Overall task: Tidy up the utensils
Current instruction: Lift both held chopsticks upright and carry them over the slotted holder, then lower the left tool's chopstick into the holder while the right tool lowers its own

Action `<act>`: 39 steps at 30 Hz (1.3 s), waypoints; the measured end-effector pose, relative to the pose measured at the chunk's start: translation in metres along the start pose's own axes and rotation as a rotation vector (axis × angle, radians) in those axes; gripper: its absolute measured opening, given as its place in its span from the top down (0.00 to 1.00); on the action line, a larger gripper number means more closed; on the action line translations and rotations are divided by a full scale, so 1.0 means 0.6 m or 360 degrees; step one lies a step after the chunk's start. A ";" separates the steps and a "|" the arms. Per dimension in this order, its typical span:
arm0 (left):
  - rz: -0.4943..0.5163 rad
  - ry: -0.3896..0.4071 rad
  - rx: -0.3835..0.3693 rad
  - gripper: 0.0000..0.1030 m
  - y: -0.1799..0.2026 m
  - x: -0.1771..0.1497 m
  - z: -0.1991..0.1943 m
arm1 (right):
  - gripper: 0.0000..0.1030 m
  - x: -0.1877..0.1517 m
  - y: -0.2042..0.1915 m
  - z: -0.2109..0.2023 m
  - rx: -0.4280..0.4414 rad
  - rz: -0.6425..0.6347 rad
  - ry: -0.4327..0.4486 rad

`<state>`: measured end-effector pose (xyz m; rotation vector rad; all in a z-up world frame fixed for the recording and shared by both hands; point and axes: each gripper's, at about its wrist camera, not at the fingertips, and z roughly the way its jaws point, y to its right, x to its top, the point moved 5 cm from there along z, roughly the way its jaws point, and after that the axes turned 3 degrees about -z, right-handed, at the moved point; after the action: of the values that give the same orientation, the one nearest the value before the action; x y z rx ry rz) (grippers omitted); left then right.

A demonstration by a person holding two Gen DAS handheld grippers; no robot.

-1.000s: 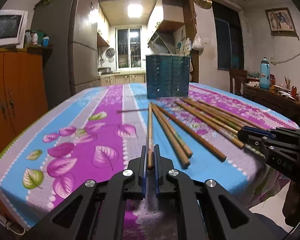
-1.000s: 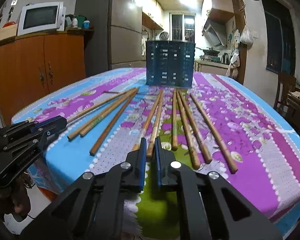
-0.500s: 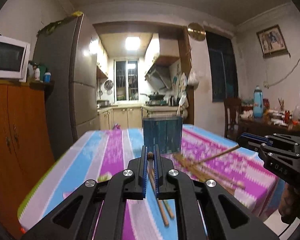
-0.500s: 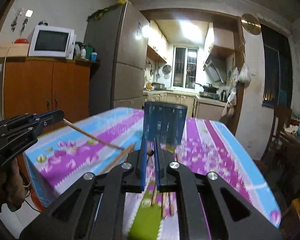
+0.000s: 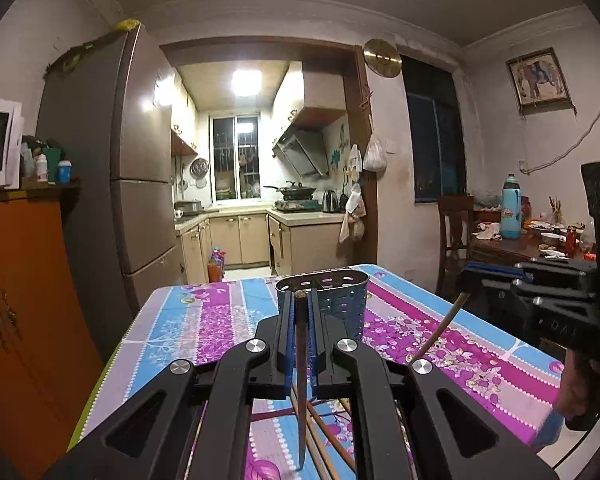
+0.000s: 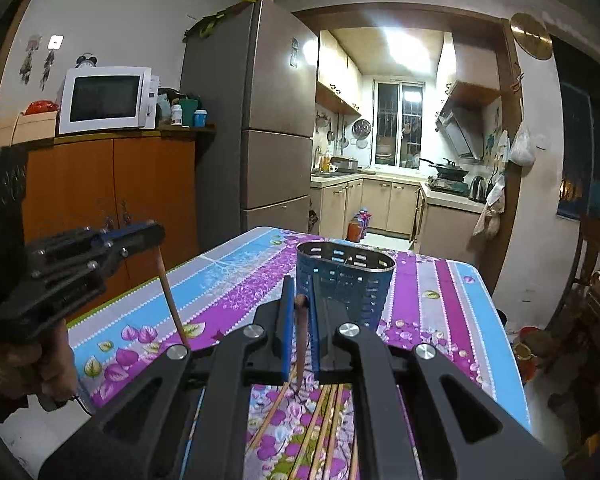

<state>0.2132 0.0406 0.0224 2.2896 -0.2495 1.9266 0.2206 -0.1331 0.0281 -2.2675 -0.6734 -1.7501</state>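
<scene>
Left hand-held gripper [image 5: 299, 312]: clamped on a chopstick [image 5: 300, 380] near its thick end.
Right hand-held gripper [image 6: 300, 312]: clamped likewise on its chopstick [image 6: 301, 344].
Handling: light, stiff, slim — likely to pivot; grip near the top.

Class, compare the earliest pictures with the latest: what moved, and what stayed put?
Both grippers rose, each lifting one brown wooden chopstick off the table: left gripper, right gripper. The chopsticks now hang tip-down. The blue perforated utensil holder and the remaining chopsticks stayed put.

Dim room, glaring kitchen ceiling light [image 5: 247, 82], sharp focus, fisheye-bent dark corners.
</scene>
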 end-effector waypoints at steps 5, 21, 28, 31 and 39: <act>0.0001 -0.0008 -0.0001 0.93 -0.002 0.021 0.019 | 0.95 0.036 0.010 0.013 0.0031 0.0010 -0.0015; 0.0032 0.0011 -0.0044 0.93 0.027 0.109 0.045 | 0.95 0.102 0.070 0.043 0.0007 0.0044 0.0030; 0.0018 0.0033 -0.0068 0.93 0.033 0.171 0.078 | 0.95 0.164 0.104 0.052 -0.0032 0.0032 0.0074; 0.0023 0.0039 -0.0073 0.93 0.035 0.198 0.097 | 0.95 0.194 0.122 0.062 -0.0042 0.0036 0.0084; -0.0034 0.0090 -0.0061 0.93 0.024 0.282 0.155 | 0.95 0.271 0.175 0.112 -0.0063 0.0079 0.0095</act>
<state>0.3281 0.0008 0.1734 2.2015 -0.2521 1.9553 0.3592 -0.1594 0.1768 -2.2274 -0.5709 -1.8159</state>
